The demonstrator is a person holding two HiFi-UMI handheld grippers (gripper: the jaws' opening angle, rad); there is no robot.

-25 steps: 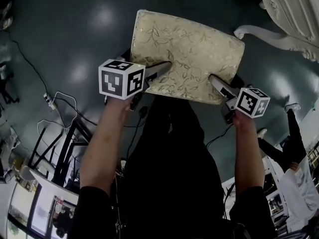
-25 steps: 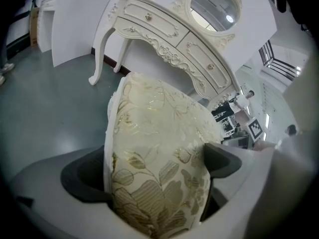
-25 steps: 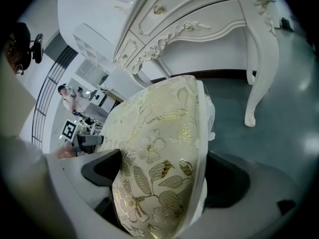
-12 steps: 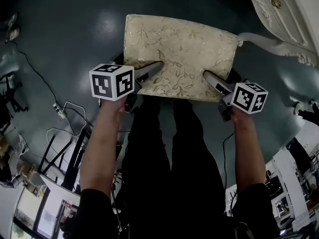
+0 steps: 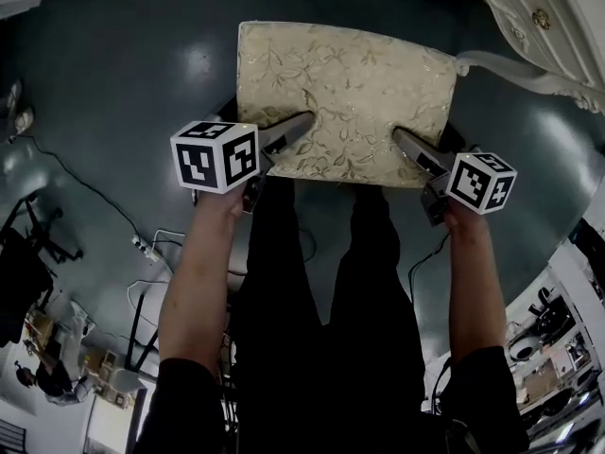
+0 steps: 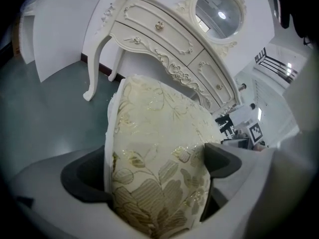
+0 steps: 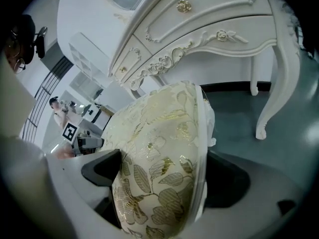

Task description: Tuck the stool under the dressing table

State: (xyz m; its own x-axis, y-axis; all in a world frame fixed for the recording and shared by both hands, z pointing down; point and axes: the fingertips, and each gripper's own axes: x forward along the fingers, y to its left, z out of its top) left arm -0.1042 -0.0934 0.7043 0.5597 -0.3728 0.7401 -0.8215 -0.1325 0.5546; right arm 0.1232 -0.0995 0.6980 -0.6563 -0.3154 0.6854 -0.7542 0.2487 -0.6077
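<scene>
The stool (image 5: 345,97) has a cream cushion with a gold leaf pattern and lies square below me over the dark floor. My left gripper (image 5: 301,124) is shut on the cushion's near left edge (image 6: 159,183). My right gripper (image 5: 405,143) is shut on its near right edge (image 7: 159,173). The white carved dressing table (image 5: 539,26) sits at the top right of the head view, one curved leg (image 5: 515,66) just past the stool's far right corner. Both gripper views look along the cushion at the table's drawers (image 6: 164,34) (image 7: 199,19) and its mirror (image 6: 219,13).
Dark green glossy floor (image 5: 113,74) spreads left of the stool. Cables and a power strip (image 5: 146,249) lie at the left by my legs. A table leg (image 6: 94,68) (image 7: 276,83) stands to each side of the knee gap. White shelving and people are at the room's far side (image 7: 65,111).
The stool and both grippers have shifted slightly toward the dressing table. The head view has turned a little. Both grips are unchanged.
</scene>
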